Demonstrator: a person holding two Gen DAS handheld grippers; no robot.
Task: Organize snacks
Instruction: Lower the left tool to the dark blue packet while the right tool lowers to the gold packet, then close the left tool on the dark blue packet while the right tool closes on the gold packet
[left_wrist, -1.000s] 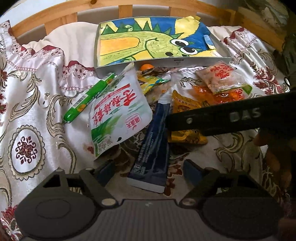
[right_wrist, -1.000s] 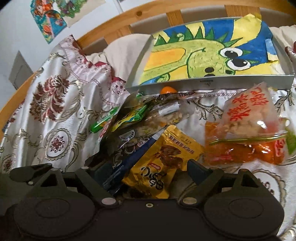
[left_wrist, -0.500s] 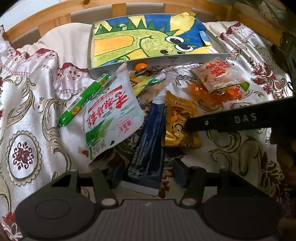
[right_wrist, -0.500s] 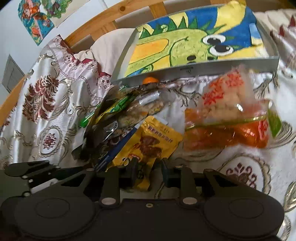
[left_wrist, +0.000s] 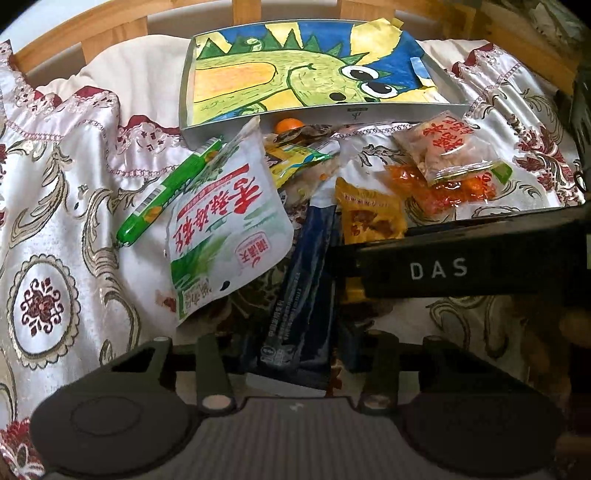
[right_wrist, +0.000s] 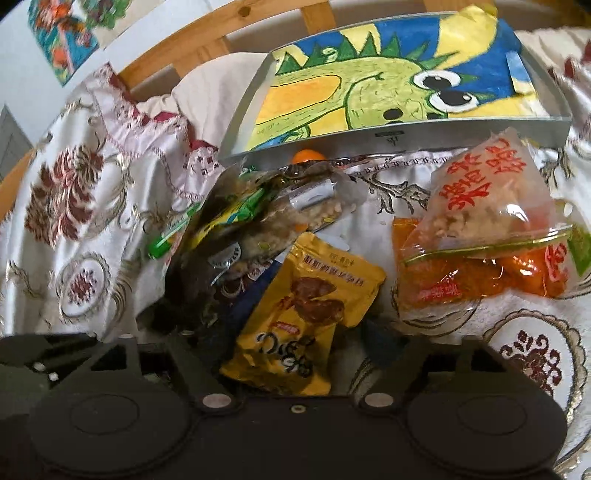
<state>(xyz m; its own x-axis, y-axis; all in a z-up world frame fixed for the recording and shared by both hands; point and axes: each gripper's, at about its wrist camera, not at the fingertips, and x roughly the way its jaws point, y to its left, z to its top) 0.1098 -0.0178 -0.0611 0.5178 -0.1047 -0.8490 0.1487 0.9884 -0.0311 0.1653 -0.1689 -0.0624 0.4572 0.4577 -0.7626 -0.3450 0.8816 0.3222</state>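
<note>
Two grippers: left gripper (left_wrist: 295, 354) closing on the blue pack (left_wrist: 303, 295); right gripper (right_wrist: 291, 350) reopening around the yellow pouch (right_wrist: 306, 306), tray (right_wrist: 406, 142) at twelve o'clock.

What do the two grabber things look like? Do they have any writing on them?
Both are black. The left gripper has a ribbed grey strip at its base, two round discs, silver screws and dark blue finger pads. The right gripper looks alike; in the left view its side shows white letters "DAS".
</note>
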